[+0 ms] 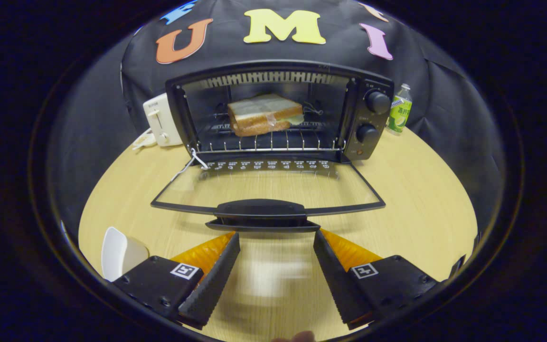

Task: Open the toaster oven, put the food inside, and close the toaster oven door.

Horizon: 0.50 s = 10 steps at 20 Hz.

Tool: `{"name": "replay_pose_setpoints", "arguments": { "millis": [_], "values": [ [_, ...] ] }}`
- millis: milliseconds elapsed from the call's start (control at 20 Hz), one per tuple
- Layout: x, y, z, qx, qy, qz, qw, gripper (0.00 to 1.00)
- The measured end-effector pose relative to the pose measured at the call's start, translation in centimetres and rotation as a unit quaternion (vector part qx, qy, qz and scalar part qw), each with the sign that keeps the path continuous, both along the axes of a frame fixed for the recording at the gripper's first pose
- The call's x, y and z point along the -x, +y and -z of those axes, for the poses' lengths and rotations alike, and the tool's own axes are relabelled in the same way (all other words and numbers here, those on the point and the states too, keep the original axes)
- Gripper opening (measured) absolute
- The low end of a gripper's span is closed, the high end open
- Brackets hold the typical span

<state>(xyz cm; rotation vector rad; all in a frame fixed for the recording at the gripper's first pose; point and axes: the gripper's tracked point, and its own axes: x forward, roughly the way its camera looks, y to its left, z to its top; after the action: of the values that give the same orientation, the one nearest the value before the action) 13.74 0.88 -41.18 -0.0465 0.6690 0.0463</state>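
Now the tool is wide open and empty, just before the handle of the lowered door; lifting off-centre, it may slip and the door drop

— Where is the gripper view looking from?
— It's riding low over the pale wooden table, facing the open black toaster oven nearby, head-on.

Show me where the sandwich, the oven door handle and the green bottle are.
sandwich (265, 114): gripper view, on its top bread slice, inside the oven.
oven door handle (260, 209): gripper view, its middle, just ahead of the open gripper (276, 242).
green bottle (399, 113): gripper view, on its label.
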Motion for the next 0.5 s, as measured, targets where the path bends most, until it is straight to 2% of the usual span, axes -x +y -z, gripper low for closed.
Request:
{"name": "replay_pose_setpoints", "arguments": {
  "millis": [500],
  "values": [
    [-2.1, 1.0, -7.2, -0.017, -0.08, -0.013, 0.997, 1.0]
  ]
}}
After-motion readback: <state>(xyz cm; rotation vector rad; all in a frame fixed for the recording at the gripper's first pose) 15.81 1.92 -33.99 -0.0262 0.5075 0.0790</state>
